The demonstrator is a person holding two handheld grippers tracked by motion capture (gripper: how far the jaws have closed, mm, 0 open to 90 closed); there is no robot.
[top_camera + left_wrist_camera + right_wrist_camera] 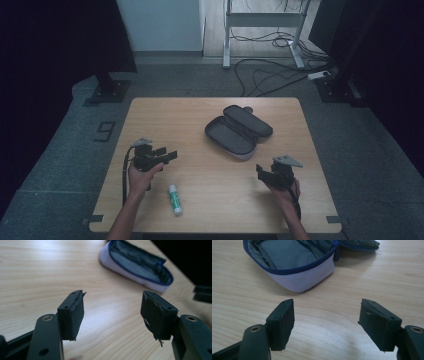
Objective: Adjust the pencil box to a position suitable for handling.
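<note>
While both grippers hang empty, the left gripper (165,153) and right gripper (264,172) each with fingers spread, the glue stick (174,199) lies flat on the wooden surface (200,125) near the left hand. It looks light, stiff and smooth, likely to roll; pinch it across mid-barrel. Further back, the open zip case (237,131), soft-sided, would sag under a push.

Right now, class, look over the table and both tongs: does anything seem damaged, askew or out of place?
The pads on the left tongs are frayed, with torn edges showing. The glue stick lies on its side, apart from the open pencil case. Nothing is spilled.
</note>
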